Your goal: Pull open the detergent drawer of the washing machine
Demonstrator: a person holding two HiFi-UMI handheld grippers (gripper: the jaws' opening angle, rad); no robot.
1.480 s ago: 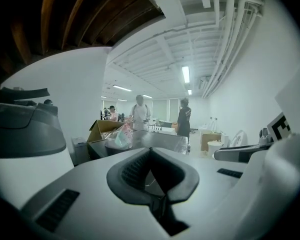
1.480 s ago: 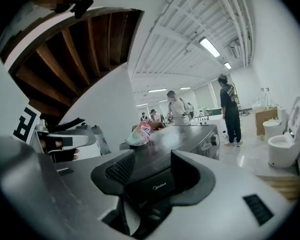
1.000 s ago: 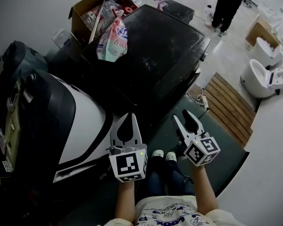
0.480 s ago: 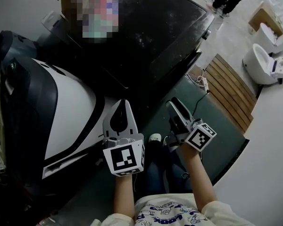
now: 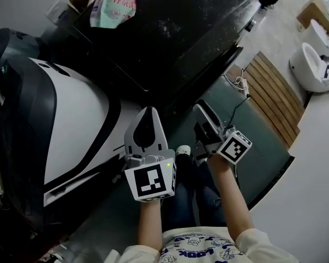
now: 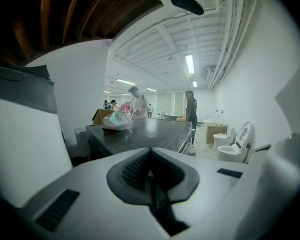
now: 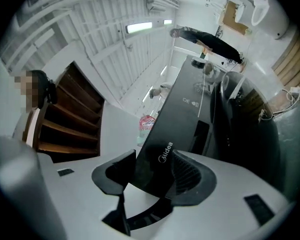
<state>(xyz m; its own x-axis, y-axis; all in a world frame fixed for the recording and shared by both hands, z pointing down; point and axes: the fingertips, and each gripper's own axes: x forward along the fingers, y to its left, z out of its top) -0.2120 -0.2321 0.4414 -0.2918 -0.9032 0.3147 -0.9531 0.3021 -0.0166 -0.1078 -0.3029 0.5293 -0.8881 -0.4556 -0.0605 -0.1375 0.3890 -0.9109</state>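
Two claws hang low in front of the person, both aimed toward twelve o'clock at the washing machine [image 5: 175, 32], which fits an approach not yet finished, since neither touches it. The left claw [image 5: 148, 116] has its pads pressed together on nothing, so I judge it is only being carried along. The right claw [image 5: 204, 114] is spread and empty, rolled on its side, and that looks like readiness to take a drawer front edgewise. In the right gripper view the machine's dark front panel shows between the spread pads but well beyond them. The detergent drawer [image 7: 166, 153] is most likely the near section bearing the logo, closed and flush. From the head view it would sit under the top's near edge at about one o'clock of the right claw, though I cannot make it out there. A bulky white and black appliance [image 5: 71, 119] crowds the machine at nine o'clock, just beside the left claw, and narrows the way in. A pink detergent bag [image 5: 114, 4] lies on the machine's far corner at eleven o'clock. At two o'clock lie a power strip [image 5: 243, 84] and a wooden slatted platform [image 5: 274, 95], with a toilet [image 5: 317, 64] beyond, all clear of the reach.
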